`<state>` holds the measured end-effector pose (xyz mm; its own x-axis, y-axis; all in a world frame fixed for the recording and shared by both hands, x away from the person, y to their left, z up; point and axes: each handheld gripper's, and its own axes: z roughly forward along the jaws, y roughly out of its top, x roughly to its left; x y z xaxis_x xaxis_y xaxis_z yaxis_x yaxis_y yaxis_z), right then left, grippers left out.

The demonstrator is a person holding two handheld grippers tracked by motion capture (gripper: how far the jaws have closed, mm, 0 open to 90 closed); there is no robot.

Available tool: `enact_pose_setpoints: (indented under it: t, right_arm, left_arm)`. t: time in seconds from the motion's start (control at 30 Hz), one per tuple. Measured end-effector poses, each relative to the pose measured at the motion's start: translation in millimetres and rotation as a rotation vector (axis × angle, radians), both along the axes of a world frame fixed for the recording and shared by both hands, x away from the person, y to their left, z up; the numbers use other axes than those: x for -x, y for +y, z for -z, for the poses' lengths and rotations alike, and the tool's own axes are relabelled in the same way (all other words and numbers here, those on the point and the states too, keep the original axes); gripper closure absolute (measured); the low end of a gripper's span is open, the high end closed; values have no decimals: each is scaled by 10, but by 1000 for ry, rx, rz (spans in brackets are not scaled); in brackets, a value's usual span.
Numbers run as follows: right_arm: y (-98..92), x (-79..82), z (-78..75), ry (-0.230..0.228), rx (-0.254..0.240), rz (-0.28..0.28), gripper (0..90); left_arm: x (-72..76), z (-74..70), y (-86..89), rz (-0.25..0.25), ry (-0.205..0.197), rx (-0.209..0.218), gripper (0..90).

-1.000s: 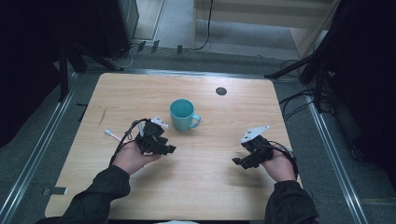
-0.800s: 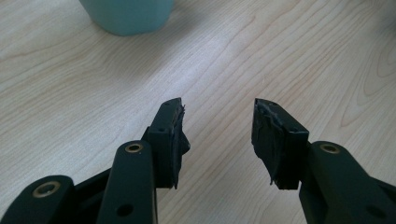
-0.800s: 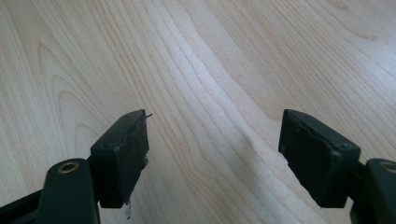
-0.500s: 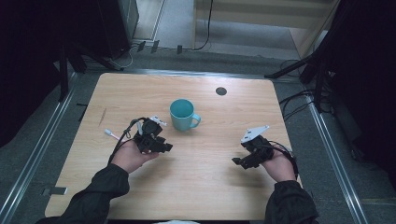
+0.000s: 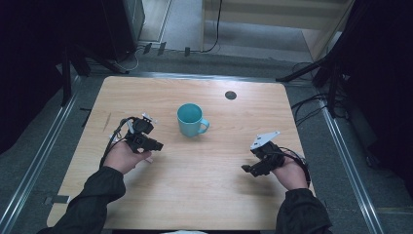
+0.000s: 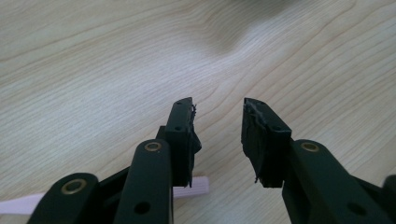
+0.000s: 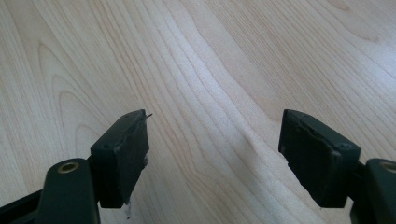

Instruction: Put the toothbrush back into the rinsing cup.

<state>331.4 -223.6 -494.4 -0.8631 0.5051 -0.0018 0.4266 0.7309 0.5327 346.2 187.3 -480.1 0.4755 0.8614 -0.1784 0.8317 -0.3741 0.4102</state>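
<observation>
A teal mug (image 5: 191,119) stands upright near the middle of the wooden table (image 5: 209,195), its handle to the right. My left gripper (image 5: 158,145) is held low over the table to the left of the mug, pointing right. Its jaws (image 6: 217,121) have just been closing and stand partly open with nothing between them. A thin pink stick (image 6: 198,184) lies flat on the wood behind the left jaw. My right gripper (image 5: 246,169) hovers near the table's right side, pointing left. Its jaws (image 7: 212,140) are wide apart over bare wood.
A small black round mark (image 5: 231,95) sits on the table beyond the mug. Metal rails (image 5: 341,146) run along both sides of the table. Cables and dark stands lie on the floor behind it.
My left hand has shifted a little to the left, away from the mug, and its jaws have narrowed. The right hand and the mug have stayed put.
</observation>
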Motion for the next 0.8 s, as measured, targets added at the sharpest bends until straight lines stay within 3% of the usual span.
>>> enact_pose_setpoints:
  t: [0.07, 0.2, 0.5, 0.8]
  right_arm:
    - [-4, 1, 2, 2, 0, 0, 242]
    - [-5, -2, 3, 2, 1, 0, 242]
    - [-4, -2, 2, 2, 1, 0, 242]
    - [-6, 1, -6, 1, -2, 1, 242]
  left_arm:
    - [-14, 13, 25, -10, 27, -14, 672]
    - [-29, 17, 39, -10, 39, -26, 730]
    - [-66, 67, 69, -5, 132, -75, 882]
    - [-105, 133, 146, -29, 185, -93, 895]
